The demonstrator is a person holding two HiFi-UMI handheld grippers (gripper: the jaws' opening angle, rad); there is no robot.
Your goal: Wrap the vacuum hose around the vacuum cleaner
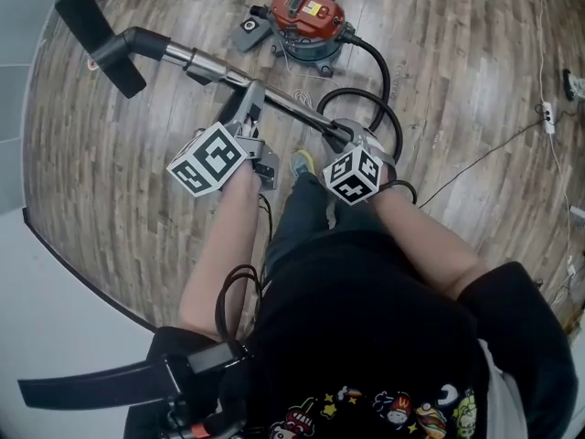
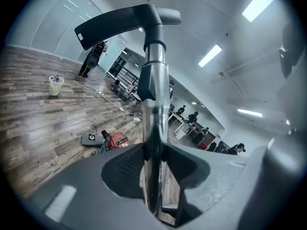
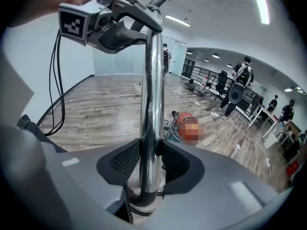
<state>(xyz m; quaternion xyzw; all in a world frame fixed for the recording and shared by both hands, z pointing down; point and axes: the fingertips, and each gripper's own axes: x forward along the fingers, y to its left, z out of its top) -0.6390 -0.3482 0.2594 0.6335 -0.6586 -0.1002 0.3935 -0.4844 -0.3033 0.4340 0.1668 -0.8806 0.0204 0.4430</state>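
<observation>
Holding tube (image 1: 274, 92) clamped in left tool (image 1: 253, 101) midway and right tool (image 1: 345, 132) near its hose end. Leaving hose (image 1: 381, 67) in loose loops between tube and vacuum (image 1: 306, 15) (red, just beyond). Nothing wrapped yet; apparently every turn left to wind.

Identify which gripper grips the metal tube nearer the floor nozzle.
The left gripper; the right gripper clamps the tube at its far end, beside the black hose.

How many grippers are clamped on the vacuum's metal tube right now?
2. The left gripper is shut on the tube near its middle. The right gripper is shut on it nearer the person, at the end where the hose joins.
</observation>
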